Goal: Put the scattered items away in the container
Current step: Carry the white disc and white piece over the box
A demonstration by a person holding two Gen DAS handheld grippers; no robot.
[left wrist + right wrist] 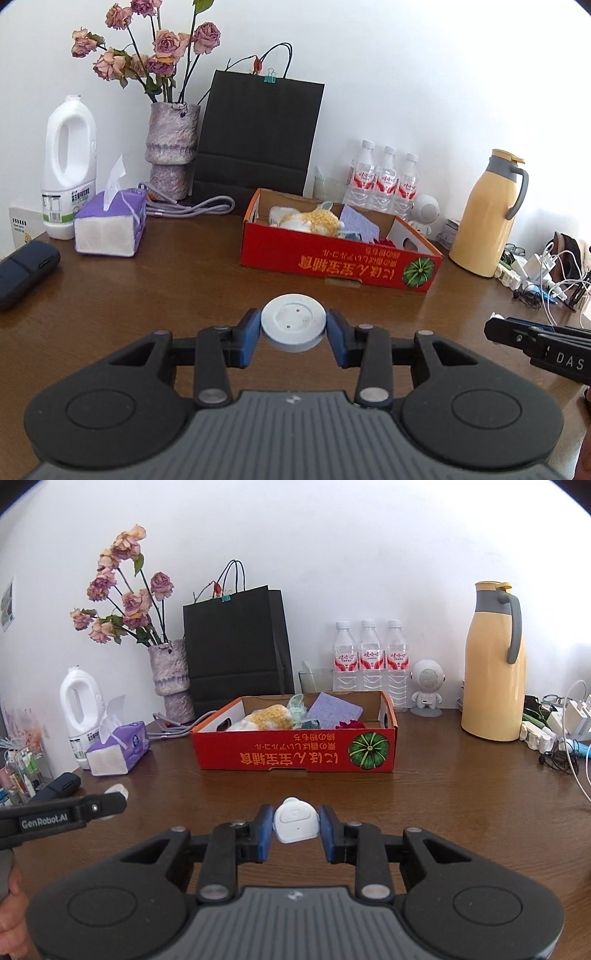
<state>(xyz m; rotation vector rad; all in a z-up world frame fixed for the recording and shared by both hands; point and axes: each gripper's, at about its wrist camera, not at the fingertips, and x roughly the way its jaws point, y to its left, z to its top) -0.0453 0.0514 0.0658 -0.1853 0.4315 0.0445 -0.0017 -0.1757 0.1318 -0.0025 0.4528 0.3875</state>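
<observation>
My left gripper (294,334) is shut on a round white disc (294,325) and holds it over the brown table, in front of the red cardboard box (332,264). My right gripper (296,829) is shut on a small white rounded device (296,820), also short of the box (295,751). The box holds a yellow-and-white soft item (264,714), a purple card (334,709) and a dark red flower (349,724). The right gripper shows at the right edge of the left wrist view (535,341); the left gripper shows at the left of the right wrist view (66,814).
Along the wall stand a white jug (68,166), a purple tissue pack (110,225), a vase of dried roses (170,151), a black paper bag (256,136), three water bottles (384,179), a white speaker (426,686) and a yellow thermos (487,214). Cables and chargers (546,273) lie at right.
</observation>
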